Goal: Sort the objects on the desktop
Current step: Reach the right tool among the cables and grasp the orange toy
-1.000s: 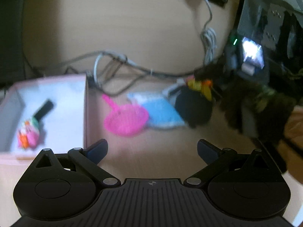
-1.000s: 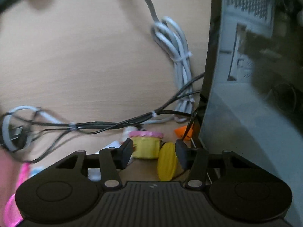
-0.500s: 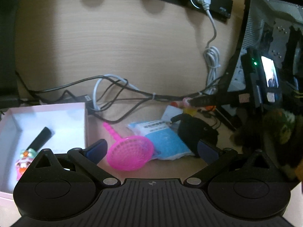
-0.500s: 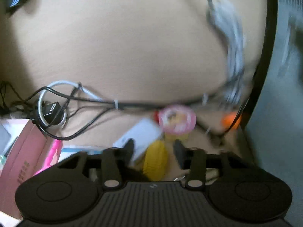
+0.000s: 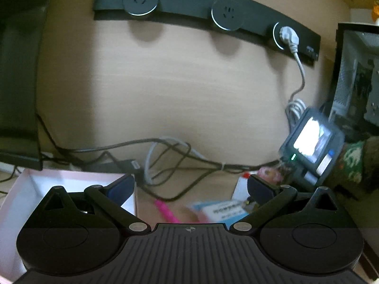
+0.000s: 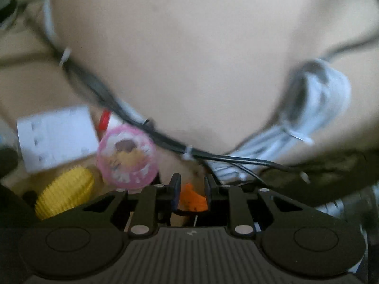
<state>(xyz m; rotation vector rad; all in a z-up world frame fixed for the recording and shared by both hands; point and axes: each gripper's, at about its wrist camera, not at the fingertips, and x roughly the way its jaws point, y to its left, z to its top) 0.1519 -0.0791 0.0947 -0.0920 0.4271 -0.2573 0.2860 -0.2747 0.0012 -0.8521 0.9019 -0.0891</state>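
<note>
Right wrist view: the right gripper (image 6: 190, 187) has just been closing; its fingers now stand narrow around a small orange piece (image 6: 192, 200), low centre, whether the pads press it being unclear. At lower left lie a ribbed yellow cup (image 6: 65, 193) and a round pink-rimmed lid (image 6: 128, 156). Left wrist view: the left gripper (image 5: 189, 188) is spread wide, empty, beside a pink box (image 5: 28, 182) at lower left, its contents hidden.
</note>
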